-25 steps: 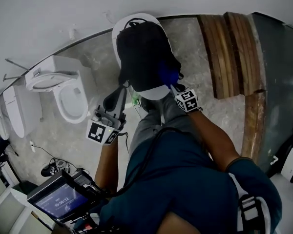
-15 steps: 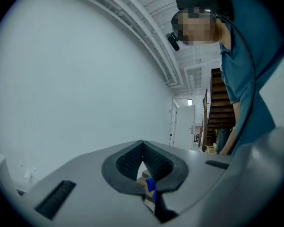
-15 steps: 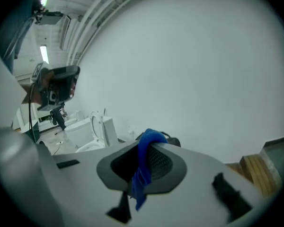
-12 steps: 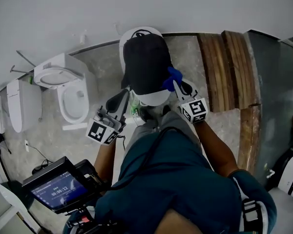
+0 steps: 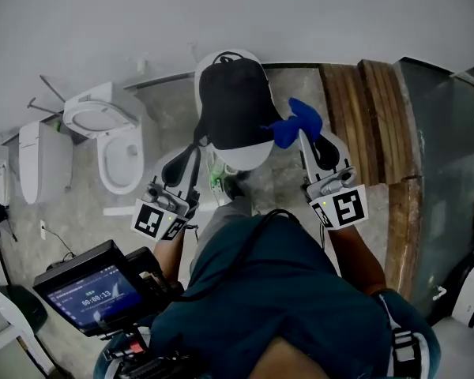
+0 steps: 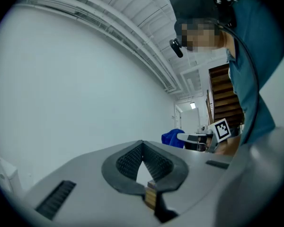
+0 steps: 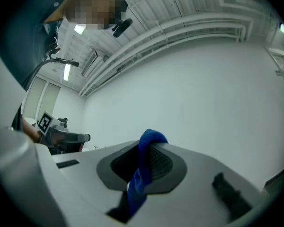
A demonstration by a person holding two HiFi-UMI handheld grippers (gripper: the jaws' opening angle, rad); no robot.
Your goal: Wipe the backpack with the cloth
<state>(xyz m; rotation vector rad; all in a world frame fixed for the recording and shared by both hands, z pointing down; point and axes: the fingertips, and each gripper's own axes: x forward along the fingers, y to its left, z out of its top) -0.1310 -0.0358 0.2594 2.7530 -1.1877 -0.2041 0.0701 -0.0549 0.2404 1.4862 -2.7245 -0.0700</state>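
Wiping step, I reckon | my right gripper [image 5: 304,138] clamps cloth [image 5: 294,122] beside backpack [image 5: 232,101] | left gripper [image 5: 189,155] pinched together, empty | next: press cloth onto fabric

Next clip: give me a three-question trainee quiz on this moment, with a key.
1. Which hand-held gripper holds the cloth? A left, B right, C neither.
2. True or false: the left hand-held gripper is clamped on the backpack.
3. What colour is the cloth?
Key: 1 B, the right hand-held gripper is shut on it. 2 False, its jaws are together with nothing between them. 3 Blue.
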